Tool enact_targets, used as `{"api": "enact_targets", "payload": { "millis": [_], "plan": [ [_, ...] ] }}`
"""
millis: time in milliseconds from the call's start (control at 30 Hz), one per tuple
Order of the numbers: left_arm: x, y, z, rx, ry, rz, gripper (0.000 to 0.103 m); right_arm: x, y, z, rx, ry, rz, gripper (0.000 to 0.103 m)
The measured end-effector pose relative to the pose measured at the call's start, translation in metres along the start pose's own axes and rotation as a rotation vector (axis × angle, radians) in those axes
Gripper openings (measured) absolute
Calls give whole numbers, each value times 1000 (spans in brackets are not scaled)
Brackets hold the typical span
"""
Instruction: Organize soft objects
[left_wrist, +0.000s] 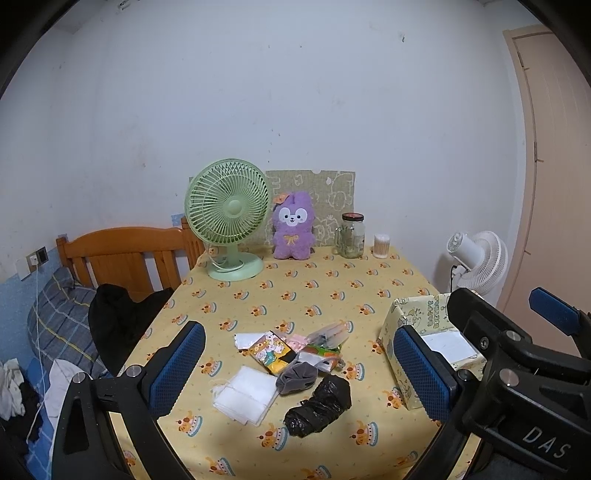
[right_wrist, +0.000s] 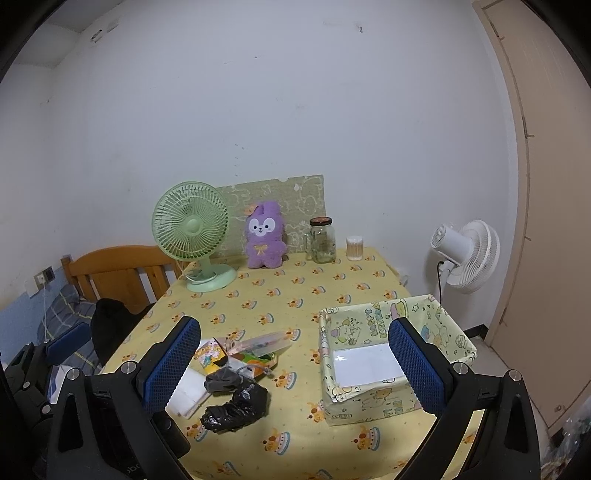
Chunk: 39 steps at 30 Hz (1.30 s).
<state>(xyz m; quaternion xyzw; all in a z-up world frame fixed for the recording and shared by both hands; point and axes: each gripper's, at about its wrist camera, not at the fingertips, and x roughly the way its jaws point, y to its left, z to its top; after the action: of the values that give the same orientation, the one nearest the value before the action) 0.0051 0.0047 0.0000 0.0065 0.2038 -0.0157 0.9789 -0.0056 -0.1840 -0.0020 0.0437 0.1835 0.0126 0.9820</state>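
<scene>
Below left hand-held gripper (left_wrist: 301, 365), black bag (left_wrist: 318, 406), box (left_wrist: 413, 325) beside

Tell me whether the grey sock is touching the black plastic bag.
Touching. In the left wrist view the grey sock lies against the upper end of the black plastic bag with no tablecloth visible between them; the right wrist view shows the same overlap.

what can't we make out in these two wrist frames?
- White pouches: right wrist view, partly behind the right gripper's near finger.
- Box interior: left wrist view, blocked by both grippers' fingers.
- Jar contents: too small.
- Packet pile: overlapping, items unclear.
</scene>
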Motion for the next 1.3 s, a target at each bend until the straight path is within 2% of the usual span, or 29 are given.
{"api": "enact_targets", "payload": {
  "millis": [1300],
  "plan": [
    [2, 0, 2, 16, -13, 0, 103, 3, 4, 1, -11, 11, 13, 103]
  ]
}}
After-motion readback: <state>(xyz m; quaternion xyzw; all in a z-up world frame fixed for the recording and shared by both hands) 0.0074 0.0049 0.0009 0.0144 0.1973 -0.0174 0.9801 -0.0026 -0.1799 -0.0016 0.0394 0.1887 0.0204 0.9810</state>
